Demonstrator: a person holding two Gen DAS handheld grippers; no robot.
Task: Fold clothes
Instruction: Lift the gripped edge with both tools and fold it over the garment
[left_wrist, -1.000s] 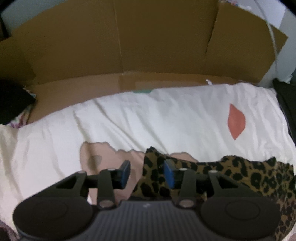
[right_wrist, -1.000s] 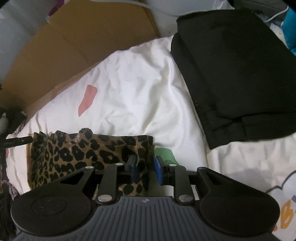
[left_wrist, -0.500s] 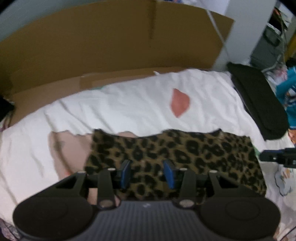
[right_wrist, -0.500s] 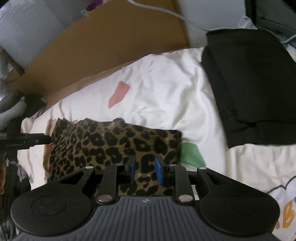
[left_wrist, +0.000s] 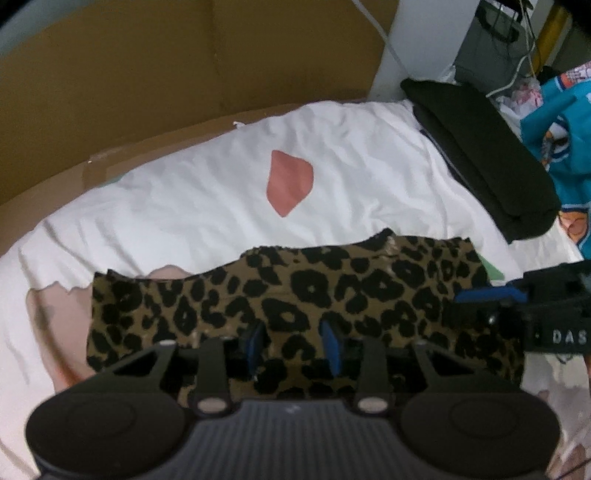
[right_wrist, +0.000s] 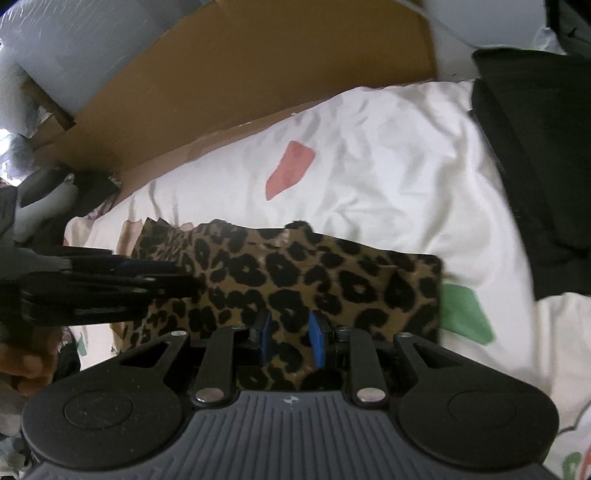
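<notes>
White-sheeted bed (left_wrist: 207, 192) lay rumpled, leopard-print garment (left_wrist: 295, 295) spread flat near, folded black clothes (left_wrist: 480, 155) stacked far right, cardboard (left_wrist: 147, 74) behind.

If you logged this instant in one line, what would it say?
left gripper: open, over leopard-print garment | right gripper: open, over it | garment: flat on white sheet

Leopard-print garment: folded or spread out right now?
Folded: the leopard-print garment lies as a compact rectangle with straight edges on the white sheet.
</notes>
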